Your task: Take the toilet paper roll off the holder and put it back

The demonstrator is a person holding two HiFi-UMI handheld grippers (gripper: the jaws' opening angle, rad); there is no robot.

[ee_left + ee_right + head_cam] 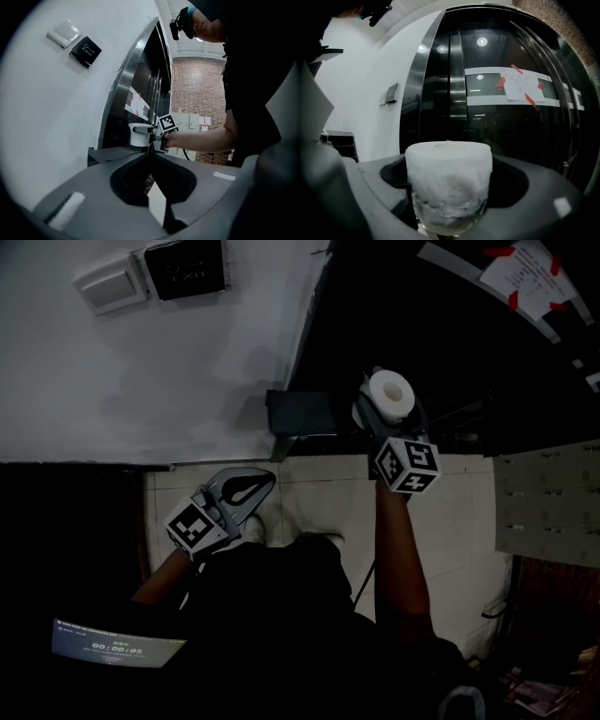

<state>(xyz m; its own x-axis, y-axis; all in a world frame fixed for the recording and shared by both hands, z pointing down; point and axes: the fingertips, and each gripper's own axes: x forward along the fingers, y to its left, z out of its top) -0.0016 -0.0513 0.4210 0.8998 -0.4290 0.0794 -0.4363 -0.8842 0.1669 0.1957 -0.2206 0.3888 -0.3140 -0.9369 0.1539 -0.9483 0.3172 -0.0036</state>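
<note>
Right tool (449, 222) clamps toilet paper roll (449, 173), hiding its lower end.

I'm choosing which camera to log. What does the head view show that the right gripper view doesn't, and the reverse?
Only the head view shows the left claw, shut and empty, above the pale tiled floor, and the small timer screen. Only the right gripper view shows the bright round lights high on the dark glass door. Both show the white toilet paper roll clamped in the right claw, and the white paper sheet fixed with red tape on that door.
</note>
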